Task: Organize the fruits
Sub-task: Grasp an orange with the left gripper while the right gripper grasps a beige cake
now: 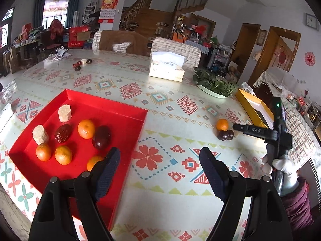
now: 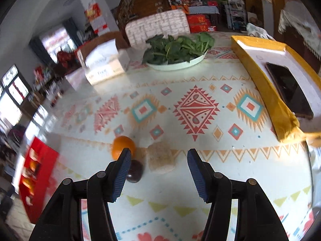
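Observation:
A red tray (image 1: pixel 128 138) lies at the left and holds several oranges (image 1: pixel 86 129), two dark red dates (image 1: pixel 101 137) and two beige blocks (image 1: pixel 64 113). My left gripper (image 1: pixel 159 159) is open and empty, above the tray's right edge. On the table to the right lie an orange (image 1: pixel 222 124) and dark fruit (image 1: pixel 225 135). My right gripper (image 2: pixel 158 158) is open over a beige block (image 2: pixel 160 157), with the orange (image 2: pixel 122 146) and the dark fruit (image 2: pixel 134 170) beside its left finger. The tray also shows in the right wrist view (image 2: pixel 39 172).
A tissue box (image 1: pixel 166 69), a white plate of green leaves (image 1: pixel 213 84) and a yellow box (image 2: pixel 266 84) with a phone (image 2: pixel 289 89) on it stand at the far and right side. More small fruits (image 1: pixel 81 64) lie far across the table. Chairs stand behind it.

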Motion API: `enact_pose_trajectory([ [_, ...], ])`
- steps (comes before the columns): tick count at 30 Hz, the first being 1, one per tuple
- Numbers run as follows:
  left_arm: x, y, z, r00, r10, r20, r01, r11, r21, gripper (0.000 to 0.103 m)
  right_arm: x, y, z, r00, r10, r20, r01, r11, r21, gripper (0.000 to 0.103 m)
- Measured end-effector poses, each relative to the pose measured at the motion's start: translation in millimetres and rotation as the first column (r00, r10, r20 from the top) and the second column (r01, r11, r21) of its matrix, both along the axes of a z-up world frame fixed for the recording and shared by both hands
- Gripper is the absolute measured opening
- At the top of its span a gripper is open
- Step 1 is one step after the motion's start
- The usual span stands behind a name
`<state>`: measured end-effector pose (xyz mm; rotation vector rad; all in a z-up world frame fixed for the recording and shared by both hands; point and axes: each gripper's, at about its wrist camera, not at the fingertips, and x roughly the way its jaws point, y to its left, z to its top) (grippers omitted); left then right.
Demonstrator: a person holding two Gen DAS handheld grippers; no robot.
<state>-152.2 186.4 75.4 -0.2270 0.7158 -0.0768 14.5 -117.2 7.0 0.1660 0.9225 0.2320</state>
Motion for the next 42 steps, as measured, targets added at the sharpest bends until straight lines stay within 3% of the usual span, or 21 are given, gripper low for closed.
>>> enact_pose_trajectory([
  [2, 4.9, -1.0, -3.3, 1.000, -0.008, -0.014, 0.008, 1.000, -0.012, 0.081, 3.6, 5.3, -6.3, 1.000, 0.014, -0.014, -0.015, 1.000, -0.026, 0.044],
  [11, 52.4, -38.8, -5.2, 0.994, -0.111, -0.022, 0.110, 0.992, -0.054, 0.081, 6.6, 3.3, -12.0, 1.000, 0.019, -0.011, -0.020, 0.998, -0.056, 0.032],
  [16, 94.9, -74.6, -17.5, 0.981, -0.182, -0.069, 0.176, 0.981, -0.086, 0.081, 3.6, -10.9, -7.5, 1.000, -0.011, -0.011, 0.011, 1.000, -0.002, 0.032],
  [24, 162.1, -134.6, -43.9, 0.941, -0.294, -0.167, 0.270, 0.951, -0.152, 0.081, -6.0, -42.6, 6.1, 0.998, -0.061, 0.013, 0.059, 0.989, 0.133, 0.032],
  [28, 183.4, -163.1, -52.2, 0.922, -0.337, -0.190, 0.321, 0.940, -0.113, 0.080, -5.9, -48.2, 5.4, 0.997, -0.072, 0.001, 0.071, 0.985, 0.157, 0.032],
  [31, 189.7, -180.1, -59.0, 0.914, -0.347, -0.208, 0.345, 0.937, -0.047, 0.063, -5.0, -49.3, 5.2, 0.997, -0.075, -0.003, 0.074, 0.983, 0.167, 0.032],
  [33, 193.7, -187.5, -64.0, 0.912, -0.342, -0.226, 0.353, 0.936, 0.007, 0.038, -3.0, -49.5, 4.5, 0.997, -0.075, -0.006, 0.075, 0.981, 0.177, 0.032],
  [38, 191.6, -187.5, -63.4, 0.920, -0.334, -0.204, 0.350, 0.935, 0.050, 0.034, -5.5, -51.6, 5.0, 0.997, -0.075, -0.005, 0.075, 0.980, 0.184, 0.032],
  [42, 183.5, -170.6, -57.9, 0.931, -0.315, -0.186, 0.324, 0.946, 0.017, 0.033, -5.9, -52.4, 5.1, 0.998, -0.067, -0.003, 0.066, 0.975, 0.213, 0.032],
])
